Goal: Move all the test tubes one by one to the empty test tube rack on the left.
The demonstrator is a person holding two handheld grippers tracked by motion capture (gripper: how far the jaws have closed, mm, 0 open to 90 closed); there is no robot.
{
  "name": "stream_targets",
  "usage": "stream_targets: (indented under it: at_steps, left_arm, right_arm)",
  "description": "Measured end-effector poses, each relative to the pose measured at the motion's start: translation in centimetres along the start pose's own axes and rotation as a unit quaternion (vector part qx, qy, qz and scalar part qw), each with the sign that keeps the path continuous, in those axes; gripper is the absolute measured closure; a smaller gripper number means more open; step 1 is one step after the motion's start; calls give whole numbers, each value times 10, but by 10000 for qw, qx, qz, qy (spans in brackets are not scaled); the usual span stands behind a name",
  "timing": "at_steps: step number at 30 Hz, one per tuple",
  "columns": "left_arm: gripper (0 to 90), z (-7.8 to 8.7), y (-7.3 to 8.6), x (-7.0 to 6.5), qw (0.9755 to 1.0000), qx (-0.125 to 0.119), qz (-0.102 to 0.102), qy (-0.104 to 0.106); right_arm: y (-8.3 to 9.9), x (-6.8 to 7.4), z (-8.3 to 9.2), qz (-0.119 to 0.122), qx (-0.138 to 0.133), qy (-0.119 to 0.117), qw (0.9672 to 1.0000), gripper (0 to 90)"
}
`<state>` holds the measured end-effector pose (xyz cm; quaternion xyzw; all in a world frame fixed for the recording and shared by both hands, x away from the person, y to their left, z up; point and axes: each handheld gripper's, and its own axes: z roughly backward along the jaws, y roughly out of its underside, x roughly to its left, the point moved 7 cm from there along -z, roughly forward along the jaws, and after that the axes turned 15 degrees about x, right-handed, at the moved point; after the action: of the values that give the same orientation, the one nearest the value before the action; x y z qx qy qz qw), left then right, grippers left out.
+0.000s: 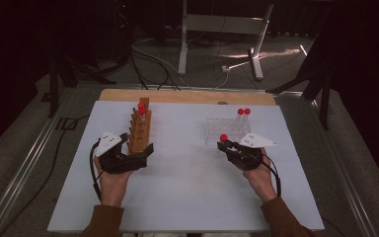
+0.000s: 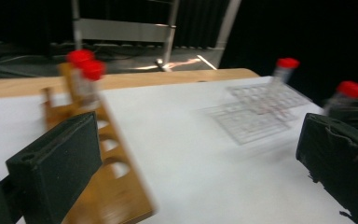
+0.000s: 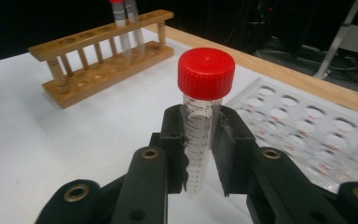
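- left gripper (image 1: 139,152): jaws wide apart, nothing in them, right by the wooden rack (image 1: 140,129) (two red-capped tubes at its far end)
- right gripper (image 3: 199,154): clamped on a red-capped tube (image 3: 202,121), held upright just in front of the clear rack (image 1: 223,130)

My high view is dim, only the white counter (image 1: 187,187) catching light, with floor glare toward 1 o'clock. My left gripper view smears the wooden rack (image 2: 98,186) and clear rack (image 2: 261,116). The right gripper view holds its capped tube (image 3: 200,135) sharp.
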<state>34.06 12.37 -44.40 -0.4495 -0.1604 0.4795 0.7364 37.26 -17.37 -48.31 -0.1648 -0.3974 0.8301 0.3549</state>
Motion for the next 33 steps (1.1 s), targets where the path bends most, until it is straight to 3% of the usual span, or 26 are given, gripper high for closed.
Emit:
stream_targets:
  at_steps: [6,12,18,22,26,33]
  left_arm:
    - [7,-13,-11,-35,9988,51,-414,252]
    - [30,-34,-18,-64,9965,252,-616,503]
    - [75,-56,-23,-89,9935,411,-694,808]
    - [78,-67,-25,-103,9916,515,-813,861]
    - [170,-78,-25,-113,9907,655,-923,755]
    - [411,-90,-22,-130,9853,722,-1149,1039]
  right_arm:
    - [-2,11,-2,-23,28,-158,9999,737]
    - [-5,21,-3,-16,52,-309,9995,737]
    - [-3,27,-6,-7,133,-365,9992,736]
    - [-2,30,-9,20,190,-394,9990,736]
    - [-1,33,-10,32,205,-429,9989,736]
    - [-1,37,-11,73,221,-475,9986,735]
